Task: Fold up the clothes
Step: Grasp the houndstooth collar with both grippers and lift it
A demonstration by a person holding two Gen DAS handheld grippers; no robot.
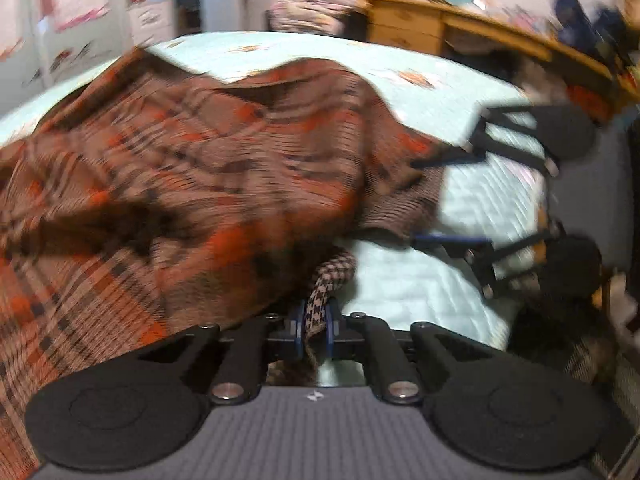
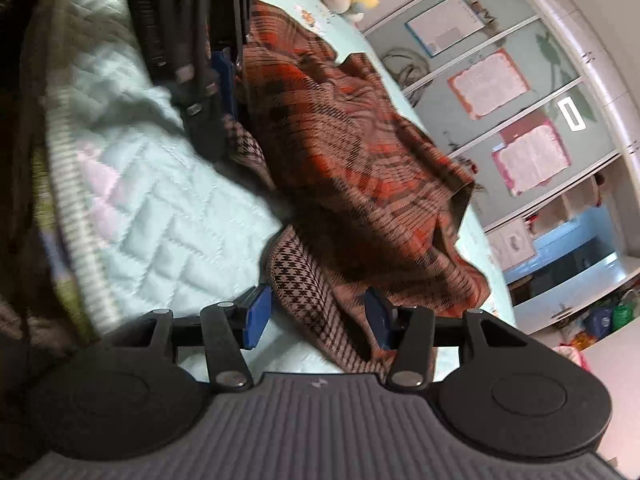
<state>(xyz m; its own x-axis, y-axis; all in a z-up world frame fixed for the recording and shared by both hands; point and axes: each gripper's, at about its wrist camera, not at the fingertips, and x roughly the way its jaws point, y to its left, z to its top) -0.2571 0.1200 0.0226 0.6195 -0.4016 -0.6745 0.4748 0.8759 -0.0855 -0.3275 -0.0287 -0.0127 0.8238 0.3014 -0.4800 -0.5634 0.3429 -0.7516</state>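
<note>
Pinching the plaid garment's (image 1: 192, 184) houndstooth edge, the left tongs (image 1: 316, 332) hold it above the bed (image 1: 460, 92). The right tongs (image 2: 316, 316) stand spread around the same edge.

Both views are dim and warm-toned indoors, with soft, even room light and no hard glare. The left wrist view is heavily motion-blurred: the plaid garment (image 1: 192, 184) smears into streaks, and the wooden desk (image 1: 460, 28) and the wall behind it are soft. The right wrist view is sharper at its centre, where the houndstooth weave reads clearly, but the quilted bedspread (image 2: 132, 200) blurs toward the left edge. Deep shadow sits in the garment's folds. Fisheye distortion bends the wardrobe doors (image 2: 520, 92) at the rim.
</note>
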